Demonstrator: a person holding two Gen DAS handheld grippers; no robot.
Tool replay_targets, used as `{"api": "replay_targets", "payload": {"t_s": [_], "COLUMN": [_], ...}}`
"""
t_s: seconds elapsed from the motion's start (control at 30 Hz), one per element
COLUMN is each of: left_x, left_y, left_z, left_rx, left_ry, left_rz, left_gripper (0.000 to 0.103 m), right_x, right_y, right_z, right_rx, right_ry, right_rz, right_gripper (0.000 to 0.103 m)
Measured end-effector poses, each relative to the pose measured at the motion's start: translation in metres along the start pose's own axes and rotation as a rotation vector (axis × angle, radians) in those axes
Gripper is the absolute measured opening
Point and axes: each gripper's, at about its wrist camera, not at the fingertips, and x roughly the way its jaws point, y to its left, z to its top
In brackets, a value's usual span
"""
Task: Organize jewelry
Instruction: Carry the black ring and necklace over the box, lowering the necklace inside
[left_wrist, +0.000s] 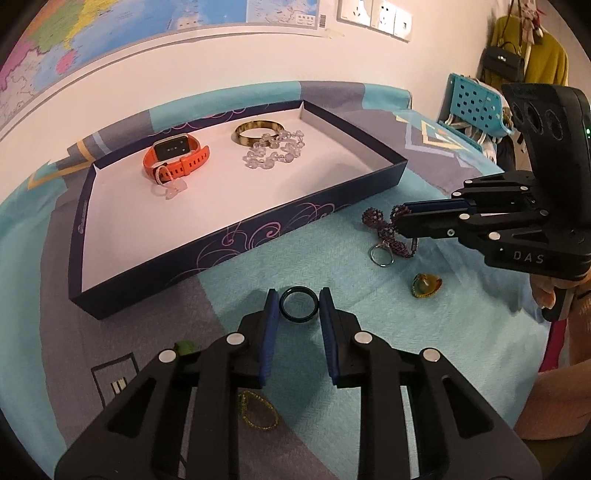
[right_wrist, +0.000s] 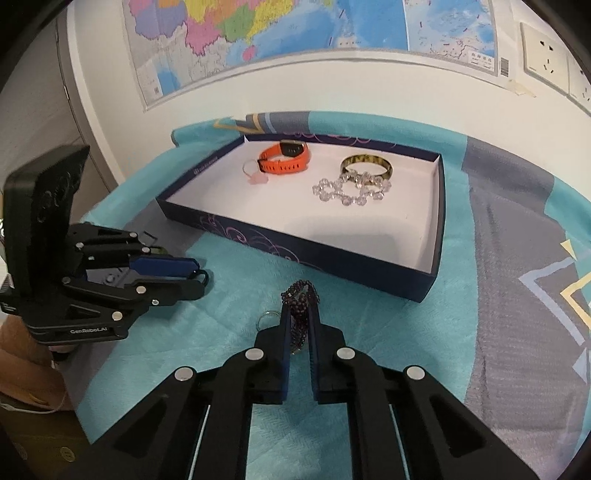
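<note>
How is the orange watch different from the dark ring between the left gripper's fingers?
The orange watch lies inside the box; the dark ring is outside it on the cloth. The watch is bright orange with a screen and a holed strap; the ring is a plain dark band and looks smaller. Nothing touches the watch; the left gripper brackets the ring. Both are closed loops.

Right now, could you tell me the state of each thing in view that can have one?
Left gripper: open, fingers either side of the dark ring.
Right gripper: shut on the purple beaded bracelet.
Box: open, no lid.
Orange watch: strap fastened, in the box.
</note>
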Motion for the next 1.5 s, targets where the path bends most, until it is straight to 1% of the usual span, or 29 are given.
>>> {"api": "replay_targets", "payload": {"t_s": [0.2,0.4,0.67,0.93,1.5], "left_x": [-0.014,-0.028,-0.038,-0.038,-0.031], "left_y": [0.006,0.011,0.021,0.032,0.048], "left_z": [0.002,0.007,0.02,0.031,0.053], "left_rx": [-0.029,-0.05,-0.061,-0.083,-0.095], "left_ry": [-0.034,-0.073,-0.11,-0.128,-0.142], "left_rz": [-0.004,-0.002,0.02,0.051,0.08], "left_gripper": [0.023,0.023,0.023,0.023,0.023], "right_x": [-0.016,-0.033,-0.04,-0.032,-0.013], "right_y": [0.0,0.005,0.007,0.001,-0.012], "right_z": [0.008,0.023,0.045,0.062,0.076], "right_rx": [0.013,0.004,-0.015,-0.008,0.021], "right_ry": [-0.047,-0.104,-0.156,-0.17,-0.164], "right_rz": [0.024,0.039,0.026,0.017,0.003], "right_gripper": [0.006,0.006,0.006,0.006,0.006]}}
